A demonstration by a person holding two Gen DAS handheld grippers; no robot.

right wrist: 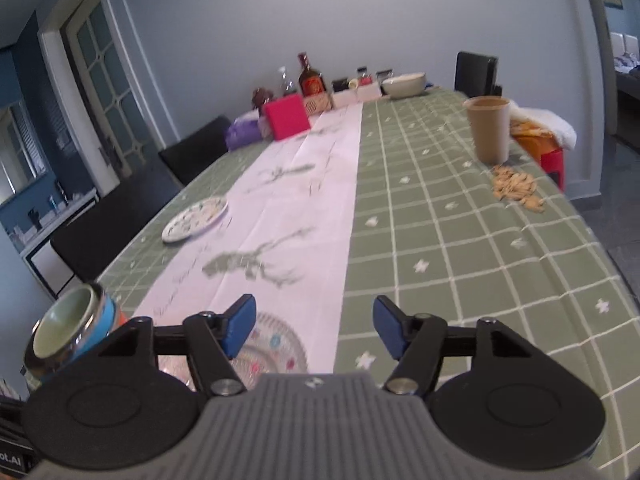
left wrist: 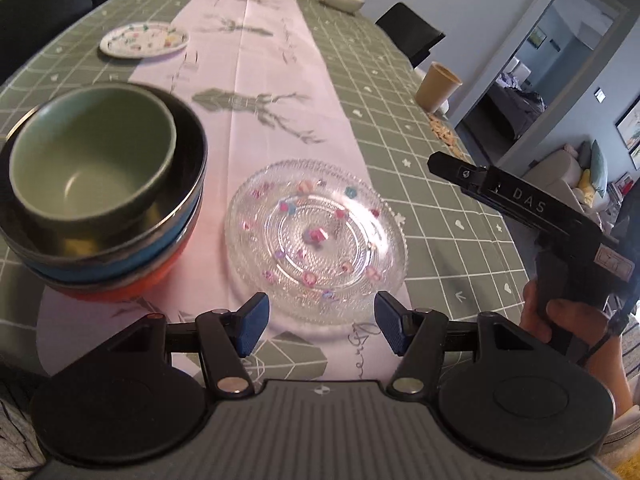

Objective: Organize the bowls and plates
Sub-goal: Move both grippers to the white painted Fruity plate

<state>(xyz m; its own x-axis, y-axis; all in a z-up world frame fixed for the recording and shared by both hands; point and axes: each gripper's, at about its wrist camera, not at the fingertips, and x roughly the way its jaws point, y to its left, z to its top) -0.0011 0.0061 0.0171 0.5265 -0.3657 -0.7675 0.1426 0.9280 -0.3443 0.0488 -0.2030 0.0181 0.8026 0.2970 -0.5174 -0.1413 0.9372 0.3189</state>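
A stack of bowls [left wrist: 100, 196] stands at the left: a green bowl [left wrist: 92, 156] nested in a dark metal one, over a blue and an orange one. The stack [right wrist: 72, 332] shows again at the lower left of the right wrist view. A clear glass plate [left wrist: 316, 236] with coloured specks lies flat on the pale runner, just ahead of my left gripper [left wrist: 318, 320], which is open and empty. My right gripper [right wrist: 314, 328] is open and empty above the table, with the glass plate [right wrist: 276, 344] below its left finger. A white patterned plate [left wrist: 144, 40] [right wrist: 196, 218] lies farther back on the left.
The long table has a green checked cloth [right wrist: 460, 240] and a pale runner [right wrist: 304, 200]. A tan cup [right wrist: 490, 128] and scattered shells [right wrist: 516, 190] sit at the right edge. Bottles, a pink box [right wrist: 286, 116] and a white bowl [right wrist: 404, 84] crowd the far end. Dark chairs line both sides.
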